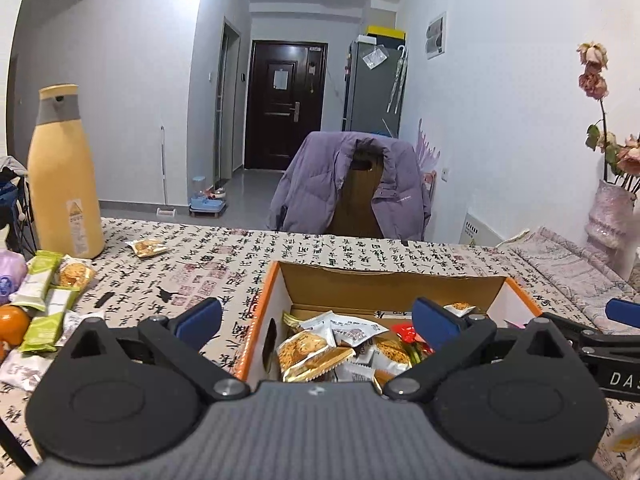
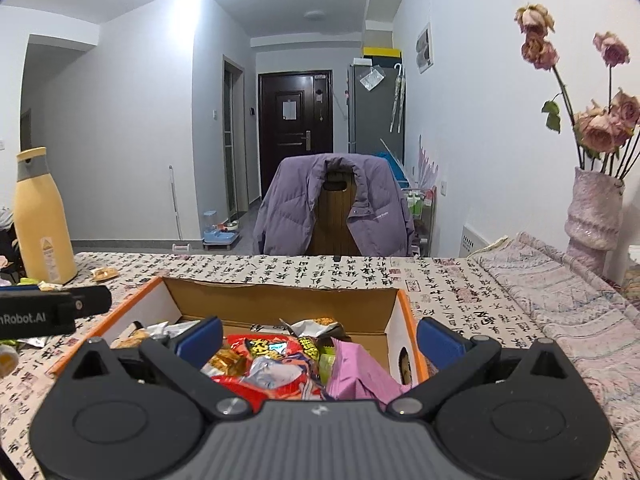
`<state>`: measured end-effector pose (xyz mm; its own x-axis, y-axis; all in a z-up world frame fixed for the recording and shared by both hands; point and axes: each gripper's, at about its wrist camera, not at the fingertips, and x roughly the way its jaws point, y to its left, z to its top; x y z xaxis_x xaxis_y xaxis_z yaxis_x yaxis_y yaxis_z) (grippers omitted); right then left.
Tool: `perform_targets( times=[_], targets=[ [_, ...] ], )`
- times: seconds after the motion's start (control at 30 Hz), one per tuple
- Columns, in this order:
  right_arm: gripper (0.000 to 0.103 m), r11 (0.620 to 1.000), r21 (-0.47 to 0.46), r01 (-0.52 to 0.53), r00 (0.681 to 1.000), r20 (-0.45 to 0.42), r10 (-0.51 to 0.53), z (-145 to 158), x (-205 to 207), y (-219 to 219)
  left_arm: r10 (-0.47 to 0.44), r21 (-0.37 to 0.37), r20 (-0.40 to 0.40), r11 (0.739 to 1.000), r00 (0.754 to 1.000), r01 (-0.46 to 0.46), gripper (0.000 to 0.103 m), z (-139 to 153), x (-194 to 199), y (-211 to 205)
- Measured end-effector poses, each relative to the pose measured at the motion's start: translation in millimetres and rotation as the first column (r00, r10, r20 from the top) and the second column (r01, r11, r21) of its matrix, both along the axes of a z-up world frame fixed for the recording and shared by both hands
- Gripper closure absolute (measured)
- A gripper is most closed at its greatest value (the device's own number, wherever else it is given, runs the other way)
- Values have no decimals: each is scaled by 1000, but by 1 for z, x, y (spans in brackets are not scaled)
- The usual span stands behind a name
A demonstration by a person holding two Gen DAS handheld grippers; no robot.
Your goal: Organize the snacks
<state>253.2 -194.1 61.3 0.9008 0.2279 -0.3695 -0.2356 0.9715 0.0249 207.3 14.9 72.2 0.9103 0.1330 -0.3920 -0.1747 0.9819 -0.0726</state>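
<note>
Both grippers, left (image 1: 316, 318) & right (image 2: 318, 338), hover empty w/ fingers apart over the orange-rimmed cardboard box (image 2: 280, 298) mid-table, already holding packets, prob. between drops, w/ green-wrapped snack bars (image 1: 38, 284) waiting near the table's left edge.

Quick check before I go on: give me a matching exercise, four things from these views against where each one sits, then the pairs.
Things:
1. yellow bottle
2. purple jacket
3. pink vase
4. red snack bag

Places:
A. inside the cardboard box
B. draped over the chair beyond the table
C. far left of the table
D. far right, holding dried roses

Pairs: 1-C, 2-B, 3-D, 4-A
</note>
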Motion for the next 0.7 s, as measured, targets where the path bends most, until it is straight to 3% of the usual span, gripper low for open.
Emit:
perform_targets(
  times=[0.4, 0.7],
  targets=[
    [0, 1000, 27, 1, 998, 70, -3, 13, -78, -29, -28, -20, 38, 999, 999, 29, 0, 16, -78, -10],
    [0, 999, 29, -22, 994, 106, 19, 15, -128, -46, -63, 13, 77, 998, 995, 62, 0, 18, -134, -23]
  ],
)
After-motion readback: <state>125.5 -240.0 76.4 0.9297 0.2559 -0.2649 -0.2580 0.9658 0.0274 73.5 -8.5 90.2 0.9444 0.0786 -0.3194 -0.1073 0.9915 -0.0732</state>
